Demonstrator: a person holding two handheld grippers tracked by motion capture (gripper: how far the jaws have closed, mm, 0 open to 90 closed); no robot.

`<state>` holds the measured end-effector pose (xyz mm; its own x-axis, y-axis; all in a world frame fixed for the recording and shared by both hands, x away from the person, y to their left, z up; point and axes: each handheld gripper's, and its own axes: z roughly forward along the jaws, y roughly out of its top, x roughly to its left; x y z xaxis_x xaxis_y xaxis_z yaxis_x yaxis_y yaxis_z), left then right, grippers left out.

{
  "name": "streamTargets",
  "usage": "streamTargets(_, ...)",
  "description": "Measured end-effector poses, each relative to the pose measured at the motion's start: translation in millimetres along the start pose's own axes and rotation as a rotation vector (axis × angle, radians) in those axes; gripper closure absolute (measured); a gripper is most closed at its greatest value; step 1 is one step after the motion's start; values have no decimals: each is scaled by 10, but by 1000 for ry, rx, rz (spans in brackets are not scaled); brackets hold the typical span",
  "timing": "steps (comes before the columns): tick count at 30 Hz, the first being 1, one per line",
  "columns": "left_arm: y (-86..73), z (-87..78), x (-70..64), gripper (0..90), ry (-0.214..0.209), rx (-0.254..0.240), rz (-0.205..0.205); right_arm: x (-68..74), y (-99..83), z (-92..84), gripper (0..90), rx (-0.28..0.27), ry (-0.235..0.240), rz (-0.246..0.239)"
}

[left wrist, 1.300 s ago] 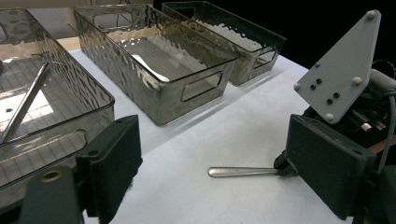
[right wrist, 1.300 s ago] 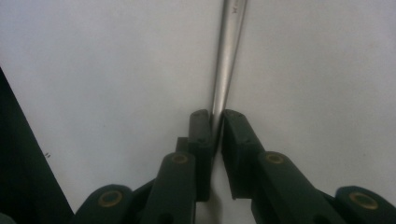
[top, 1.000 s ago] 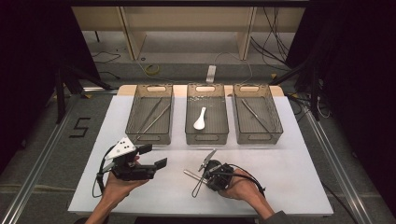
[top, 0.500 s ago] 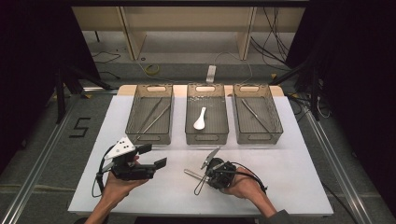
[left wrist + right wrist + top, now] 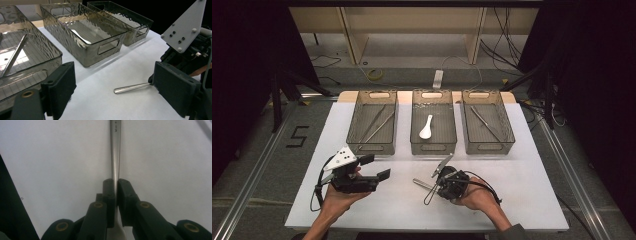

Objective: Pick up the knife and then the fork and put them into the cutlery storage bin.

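in the high view, a white table [image 5: 532, 200] is seen with three clear bins lined up at its far side. two long metal utensils are lying in the left bin [image 5: 373, 123], a white spoon [image 5: 426, 127] is lying in the middle bin [image 5: 433, 125], and one metal utensil is lying in the right bin [image 5: 487, 123]. the left gripper [image 5: 379, 167] is held above the near left part of the table, in front of the left bin, with its jaws spread and nothing between them. the right gripper [image 5: 437, 183] is held low at the near middle of the table, and a metal utensil [image 5: 422, 183] is seen at its tip, the handle lying on the table and pointing toward the left gripper.

in the left gripper view, the two black jaws are seen wide apart at the bottom, with bare table between them. the three bins are seen in a row to the left and ahead. the metal utensil's handle is seen lying on the white surface, its far end reaching into the right gripper beside the right jaw.

in the right gripper view, the jaws are pressed together on the metal utensil, which is pinched near its wider end; the slim handle is seen running straight away from the pads [image 5: 109, 192] over the white table.
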<state>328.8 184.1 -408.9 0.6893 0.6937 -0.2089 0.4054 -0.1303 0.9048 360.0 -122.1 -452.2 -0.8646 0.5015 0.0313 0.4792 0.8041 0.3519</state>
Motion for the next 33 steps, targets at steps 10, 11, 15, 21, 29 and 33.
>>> streamTargets(10,0,1,0,178,0,0,-1,-132,-60,-115,853,-29,-13,50)
streamTargets(11,0,0,0,178,0,1,-1,-151,-68,-129,853,-33,-12,52)
streamTargets(15,0,1,-2,178,0,1,0,-199,-92,-175,853,-44,-18,71)
streamTargets(21,-1,3,1,178,1,2,-2,-280,-122,-284,853,-74,-34,97)
streamTargets(29,-1,8,10,178,5,2,-1,-404,-180,-603,853,-144,-80,130)
streamTargets(33,0,4,15,178,7,3,-1,-504,-207,-781,853,-187,-106,153)
